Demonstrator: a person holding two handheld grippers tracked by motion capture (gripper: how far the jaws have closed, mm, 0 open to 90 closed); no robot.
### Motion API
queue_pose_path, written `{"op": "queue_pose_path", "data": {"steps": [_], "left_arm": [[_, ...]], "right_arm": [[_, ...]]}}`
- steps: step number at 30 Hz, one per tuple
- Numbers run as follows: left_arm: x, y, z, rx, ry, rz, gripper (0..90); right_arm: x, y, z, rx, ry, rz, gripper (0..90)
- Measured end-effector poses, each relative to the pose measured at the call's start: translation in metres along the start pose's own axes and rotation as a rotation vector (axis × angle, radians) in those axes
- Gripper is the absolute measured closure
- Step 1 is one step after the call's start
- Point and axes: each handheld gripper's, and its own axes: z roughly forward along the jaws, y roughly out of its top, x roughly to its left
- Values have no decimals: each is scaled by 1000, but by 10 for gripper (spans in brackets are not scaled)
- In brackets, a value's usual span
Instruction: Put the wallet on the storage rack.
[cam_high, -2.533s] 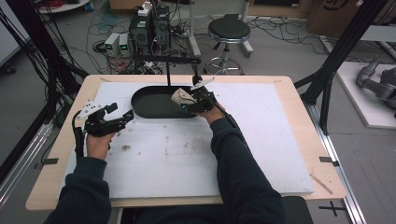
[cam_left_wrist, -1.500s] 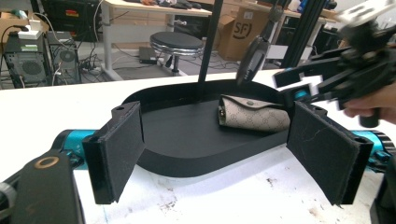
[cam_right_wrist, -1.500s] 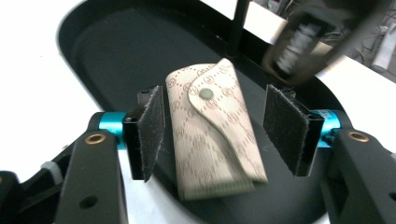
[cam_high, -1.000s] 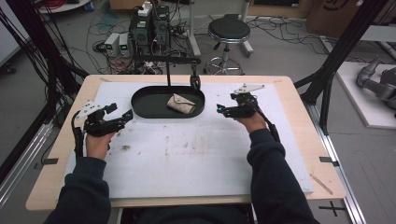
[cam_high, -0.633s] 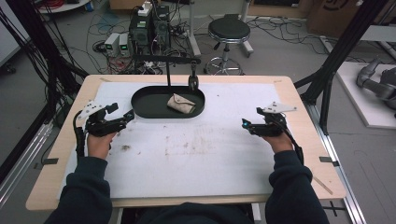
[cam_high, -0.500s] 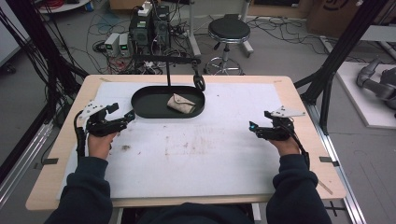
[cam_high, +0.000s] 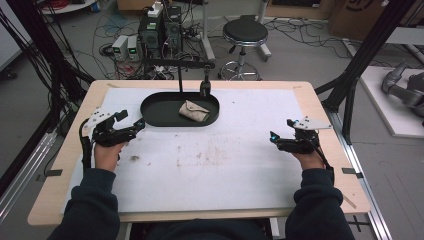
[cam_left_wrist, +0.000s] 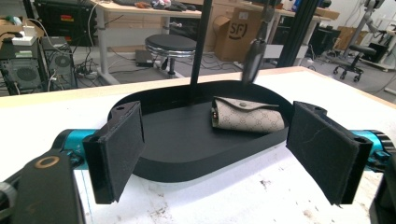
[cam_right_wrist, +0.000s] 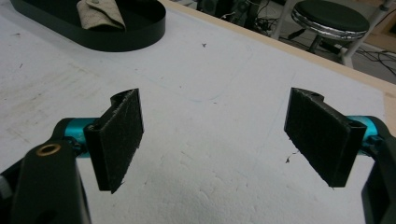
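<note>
At the left of the high view the left gripper (cam_high: 131, 127) rests with jaws spread wide and empty, tips just beside the left end of the black oval tray (cam_high: 155, 119); the tan monogram pouch (cam_high: 194, 111) lies inside it, right of centre, long axis roughly along the tray's, so this hand is the nearer. At the far right the right gripper (cam_high: 280, 142) sits well apart, jaws also wide with nothing between; the pouch's print is too small to read, though a carton (cam_left_wrist: 239, 33) behind reads "SF".

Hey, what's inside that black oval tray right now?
One small beige patterned pouch, flap snapped shut, lies on the floor of the black tray, toward its right half in the high view. The rest of the floor is bare. The pouch's contents, and the floor beneath it, are hidden.
</note>
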Motion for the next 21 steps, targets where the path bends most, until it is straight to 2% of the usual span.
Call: {"op": "queue_pose_path", "data": {"steps": [8, 21], "left_arm": [[-1, 0, 0, 0, -3, 5, 189], [0, 0, 0, -5, -2, 4, 189]], "right_arm": [[-3, -2, -2, -2, -16, 19, 202], [-5, -1, -4, -3, -37, 11, 202]]}}
